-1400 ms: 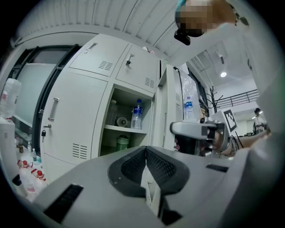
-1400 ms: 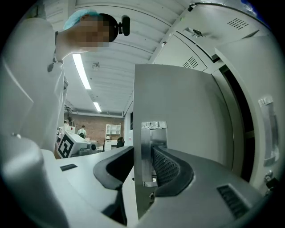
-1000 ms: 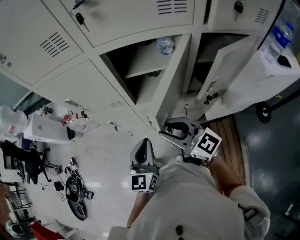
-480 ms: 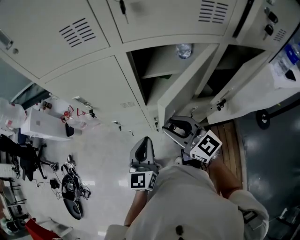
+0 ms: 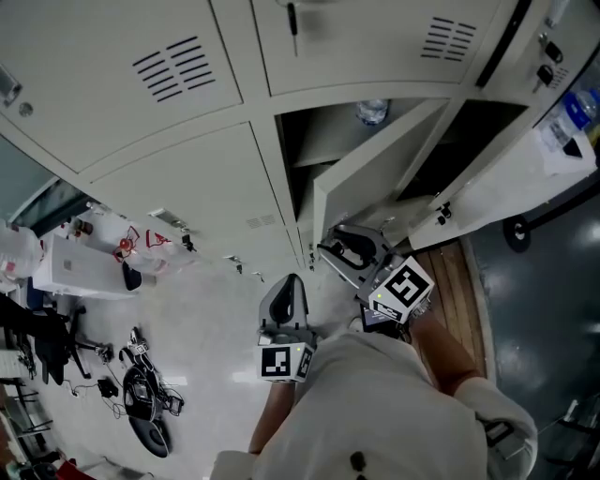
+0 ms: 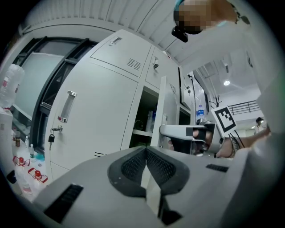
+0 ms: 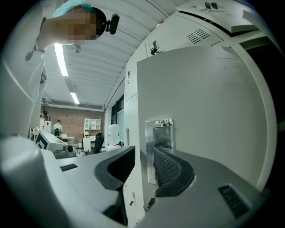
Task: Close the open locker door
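Right claw [image 5: 343,251] clamps free edge of open locker door [image 5: 373,155] beside latch plate [image 7: 161,133]. Left claw [image 5: 286,292] closed, empty, apart from door.

The right claw [image 5: 330,253] straddles the locker door [image 5: 375,155] at its edge, with the left claw [image 5: 292,282] just left; a bottle [image 5: 372,112] stands on the shelf [image 5: 326,138] behind.

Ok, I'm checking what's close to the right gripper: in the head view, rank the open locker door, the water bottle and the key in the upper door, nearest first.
1. open locker door: its edge is between the right gripper's jaws.
2. water bottle: deeper in, behind that door.
3. key: in the upper door, top of view.
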Demonstrator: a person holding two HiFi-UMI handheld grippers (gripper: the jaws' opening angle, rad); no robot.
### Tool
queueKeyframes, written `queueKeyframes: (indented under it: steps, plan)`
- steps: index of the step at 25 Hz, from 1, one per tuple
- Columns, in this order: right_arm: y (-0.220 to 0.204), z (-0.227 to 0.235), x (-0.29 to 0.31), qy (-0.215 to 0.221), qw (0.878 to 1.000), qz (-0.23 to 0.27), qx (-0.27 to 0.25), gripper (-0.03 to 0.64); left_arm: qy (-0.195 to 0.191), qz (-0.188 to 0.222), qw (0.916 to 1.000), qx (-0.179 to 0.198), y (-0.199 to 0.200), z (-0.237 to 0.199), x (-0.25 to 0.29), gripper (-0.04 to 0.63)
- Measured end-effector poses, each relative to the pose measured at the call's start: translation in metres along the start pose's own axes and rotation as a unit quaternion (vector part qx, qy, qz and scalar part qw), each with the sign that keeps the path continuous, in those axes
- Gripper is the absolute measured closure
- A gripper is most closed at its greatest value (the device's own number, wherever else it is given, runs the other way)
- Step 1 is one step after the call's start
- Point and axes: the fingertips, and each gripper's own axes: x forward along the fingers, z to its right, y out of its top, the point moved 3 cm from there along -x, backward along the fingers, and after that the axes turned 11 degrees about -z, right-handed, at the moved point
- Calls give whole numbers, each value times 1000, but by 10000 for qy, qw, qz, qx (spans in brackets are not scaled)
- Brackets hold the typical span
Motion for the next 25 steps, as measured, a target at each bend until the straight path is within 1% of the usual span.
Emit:
queueKeyframes:
  steps: [6,13,20,25]
  plan:
    - [6,7,23,-384,9992,-57,38,479,-179,24,9998,-1,7,-26,7,588]
    - [12,14,46,-857,9962,-33,164,439,-526,-4,9986,57,15,-49,18,588]
    - [18,19,68,-1158,9930,-53,231,366,-861,-68,9962,113,18,-68,24,588]
    - [20,26,80,-1347,9903,-53,328,343,-980,-150,9950,124,16,-83,23,587]
